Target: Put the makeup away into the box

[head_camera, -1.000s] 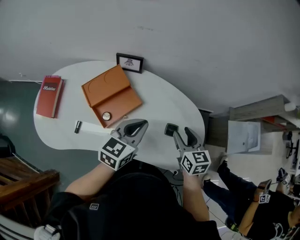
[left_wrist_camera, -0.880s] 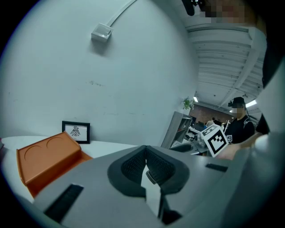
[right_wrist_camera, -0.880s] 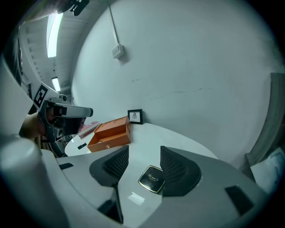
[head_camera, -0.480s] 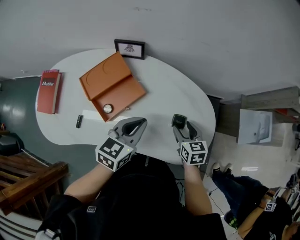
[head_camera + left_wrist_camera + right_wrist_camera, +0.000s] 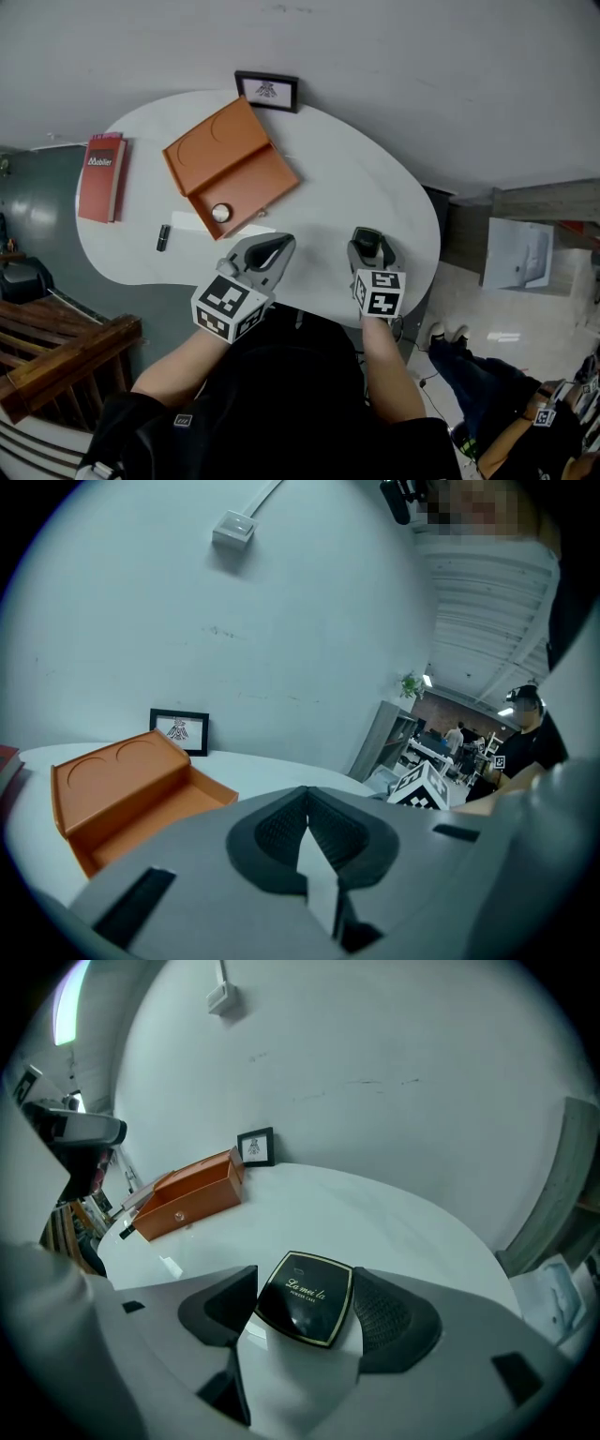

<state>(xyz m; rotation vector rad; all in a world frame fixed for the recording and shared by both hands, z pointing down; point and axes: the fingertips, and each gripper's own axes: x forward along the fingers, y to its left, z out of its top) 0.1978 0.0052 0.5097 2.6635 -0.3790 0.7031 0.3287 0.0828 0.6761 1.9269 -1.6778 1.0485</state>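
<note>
The right gripper [image 5: 305,1309] has its jaws opening around the black compact [image 5: 306,1296], which lies flat on the white table [image 5: 356,187] between the two pads. The left gripper [image 5: 307,832], beside it, is pressed together on nothing. The open orange box [image 5: 231,169] sits ahead and left of both.

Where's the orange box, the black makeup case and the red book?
orange box [image 5: 255,183]: head view, bare floor of its open tray.
black makeup case [image 5: 307,1297]: right gripper view, middle of its lid.
red book [image 5: 100,178]: head view, middle of its cover.
</note>
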